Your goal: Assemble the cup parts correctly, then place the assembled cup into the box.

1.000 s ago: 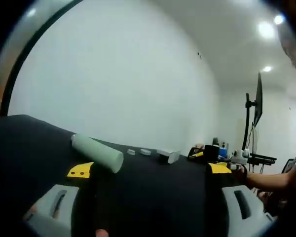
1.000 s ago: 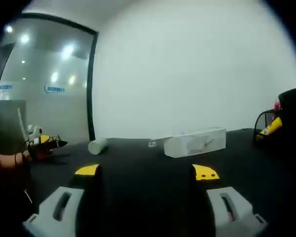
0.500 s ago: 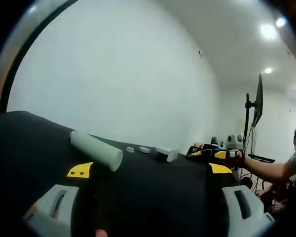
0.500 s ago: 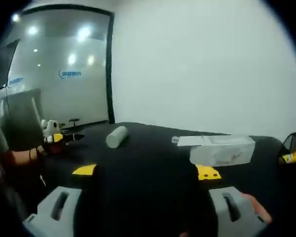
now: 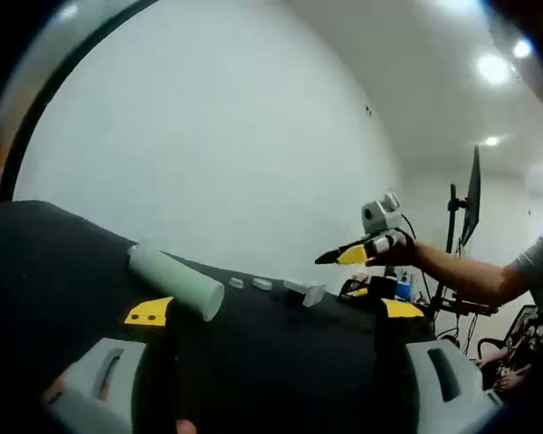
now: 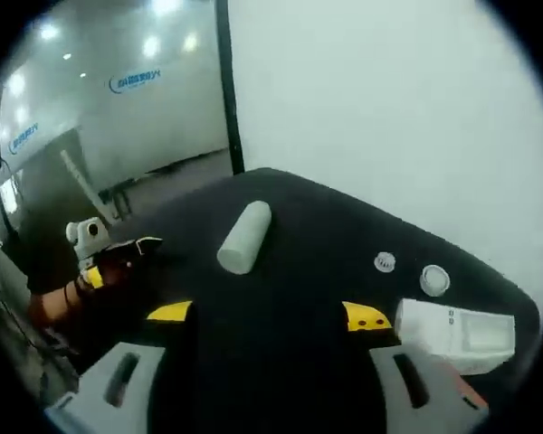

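A pale green cup body (image 5: 176, 280) (image 6: 245, 237) lies on its side on the black table (image 5: 54, 253) (image 6: 299, 208). Two small round cup parts (image 5: 237, 283) (image 5: 262, 284) rest beyond it, and from above they appear as two discs (image 6: 385, 262) (image 6: 434, 279). Beside them sits the white box (image 5: 308, 291) (image 6: 457, 334). My left gripper (image 5: 276, 312) is low over the table, open and empty, with the cup body just past its left jaw. My right gripper (image 6: 268, 315) is open and empty, held high and tilted down over the table; it shows in the air (image 5: 344, 256).
A person's arm (image 5: 471, 276) holds the right gripper aloft. A monitor on a stand (image 5: 471, 194) and small clutter (image 5: 380, 287) stand at the table's far end. A dark-framed glass wall (image 6: 226, 81) borders the table. The left gripper (image 6: 131, 249) lies near the table's left edge.
The right gripper has risen from table level and tipped downward, so its view now looks down on the cup body, discs and box. The left gripper has stayed put.
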Demonstrator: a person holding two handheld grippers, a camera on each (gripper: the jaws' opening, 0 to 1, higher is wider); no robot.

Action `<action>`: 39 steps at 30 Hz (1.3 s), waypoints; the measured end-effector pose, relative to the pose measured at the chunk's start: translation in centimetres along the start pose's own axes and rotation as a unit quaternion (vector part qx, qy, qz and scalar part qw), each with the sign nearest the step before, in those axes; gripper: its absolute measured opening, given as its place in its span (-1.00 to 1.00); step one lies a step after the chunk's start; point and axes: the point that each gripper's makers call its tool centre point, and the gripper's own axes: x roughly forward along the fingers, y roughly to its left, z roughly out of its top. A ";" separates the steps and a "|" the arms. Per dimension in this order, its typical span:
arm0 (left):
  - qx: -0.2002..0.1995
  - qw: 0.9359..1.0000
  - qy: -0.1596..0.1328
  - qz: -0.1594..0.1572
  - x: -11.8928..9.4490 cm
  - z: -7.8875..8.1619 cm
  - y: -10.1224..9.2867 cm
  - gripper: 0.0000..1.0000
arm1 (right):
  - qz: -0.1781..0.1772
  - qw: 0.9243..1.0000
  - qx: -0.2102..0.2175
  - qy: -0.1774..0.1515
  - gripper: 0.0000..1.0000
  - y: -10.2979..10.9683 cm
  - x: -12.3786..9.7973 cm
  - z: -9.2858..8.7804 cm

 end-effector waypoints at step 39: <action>-0.032 0.998 -0.053 -0.026 -0.4 2.0 0.3 0.64 | 0.002 0.945 -0.006 0.327 0.11 2.1 21.6 1.2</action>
